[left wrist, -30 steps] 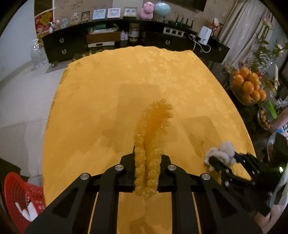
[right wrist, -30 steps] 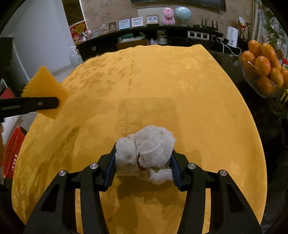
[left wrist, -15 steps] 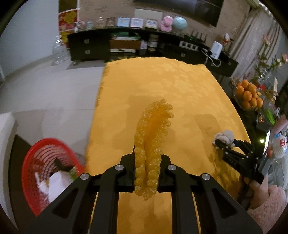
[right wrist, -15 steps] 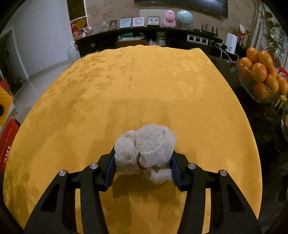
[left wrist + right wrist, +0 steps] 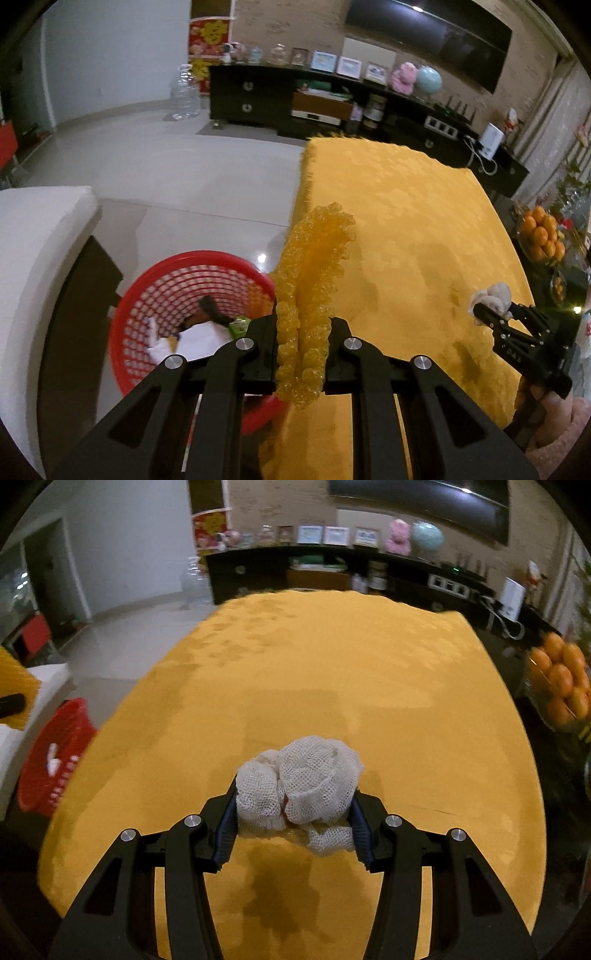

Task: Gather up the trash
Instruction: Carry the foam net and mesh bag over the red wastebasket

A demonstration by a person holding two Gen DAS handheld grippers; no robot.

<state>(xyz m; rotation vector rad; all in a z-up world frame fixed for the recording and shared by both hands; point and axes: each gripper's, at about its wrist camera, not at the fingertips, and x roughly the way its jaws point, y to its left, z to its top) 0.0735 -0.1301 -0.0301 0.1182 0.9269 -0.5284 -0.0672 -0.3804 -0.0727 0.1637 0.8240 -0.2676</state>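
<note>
Now, from the left wrist view, the left gripper (image 5: 301,325) has its fingers (image 5: 264,338) pinched tight on a yellow foam net (image 5: 312,280), a knobbly mesh sleeve that stands up between them and flops a little at the top. It hangs right at the edge of the tabletop (image 5: 406,221), which is covered in a yellow flowered cloth. Just to the left and lower down, on the pale tiled floor (image 5: 166,177), sits a red basket (image 5: 147,295) with white paper and some dark and green scraps already inside. Far to the right, the right gripper (image 5: 487,308) is above the near corner of the tabletop, gripping a small white wad, and a hand (image 5: 546,406) in a fluffy pink sleeve holds its handle. A bowl of oranges (image 5: 541,236) stands beyond the tabletop's right side.

From the right wrist view, the right gripper (image 5: 293,812) has its fingers (image 5: 360,834) partly spread and clamped on a white foam net (image 5: 303,786), crumpled into a ball that fills the gap between the pads. It is held above the yellow tabletop (image 5: 351,664), casting a shadow on the cloth beneath. At the left edge the red basket (image 5: 51,760) shows beside the tabletop on the floor, and the yellow foam net (image 5: 14,686) appears above it. The oranges (image 5: 561,675) sit at the right.
</note>
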